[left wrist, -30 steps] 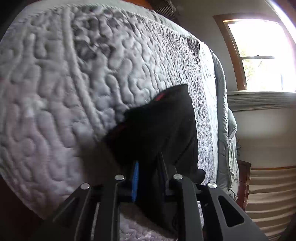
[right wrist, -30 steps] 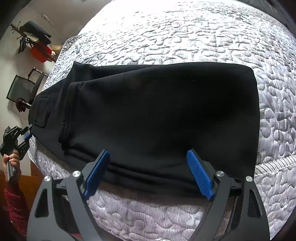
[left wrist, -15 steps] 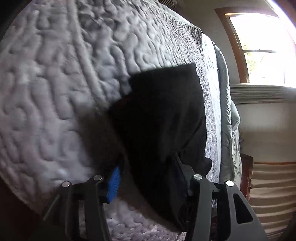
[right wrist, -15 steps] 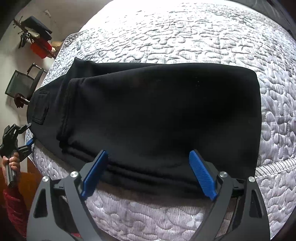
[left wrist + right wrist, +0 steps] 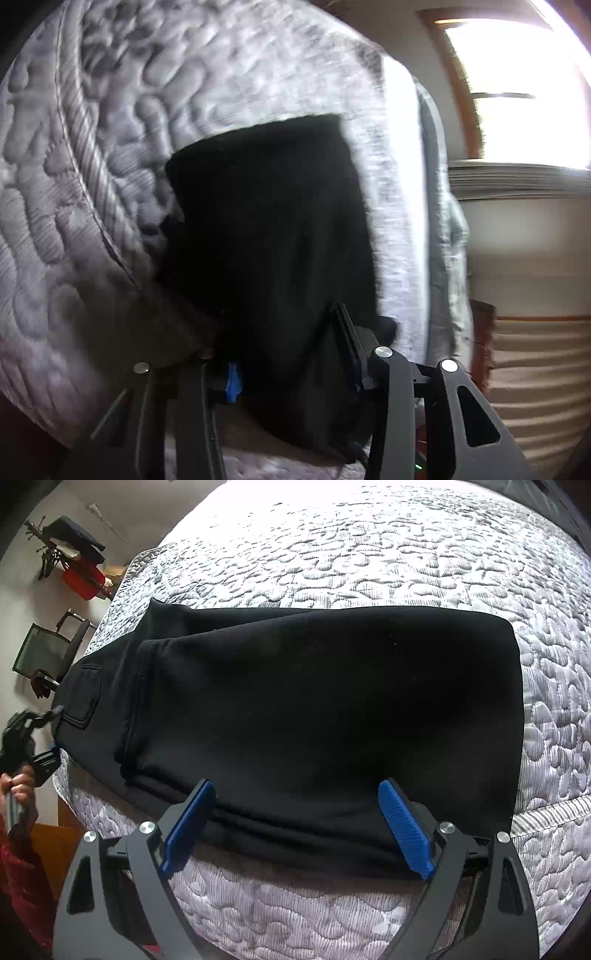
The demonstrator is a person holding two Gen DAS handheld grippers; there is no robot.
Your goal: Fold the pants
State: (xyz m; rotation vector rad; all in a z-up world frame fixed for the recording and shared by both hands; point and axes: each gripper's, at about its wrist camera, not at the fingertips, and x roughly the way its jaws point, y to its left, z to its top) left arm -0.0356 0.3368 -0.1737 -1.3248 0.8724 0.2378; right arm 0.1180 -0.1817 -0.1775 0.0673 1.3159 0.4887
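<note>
presently the pants (image 5: 317,716) lie flat on the bed (image 5: 369,554), already folded lengthwise and doubled, one layer stacked on the other with the upper cuff end stopping short of the waistband. the long near edge runs close to the mattress border, likely kept there so both hands can reach it without leaning.

right gripper (image 5: 295,827): fingers spread wide, blue pads either side of the near edge of the fabric and clear of it. nothing is pinched. judged purpose: held ready over the folded edge, either to steady the stack or to take it up for a further fold.

left gripper (image 5: 288,373): in its own view the picture is blurred and the dark cloth fills the gap between the fingers. its jaws have just been opening, then eased slightly back; the waistband end lies between them, one blue pad (image 5: 232,380) showing at the cloth's edge. whether the pads press on the cloth i cannot tell. in the right view this gripper (image 5: 26,746) sits at the pocket corner, a hand (image 5: 18,786) on its handle.

judgement: the stack looks tidy, edges roughly aligned. a further cross fold seems the remaining step. risk: the corner overhanging the bed could drag the layers askew.
</note>
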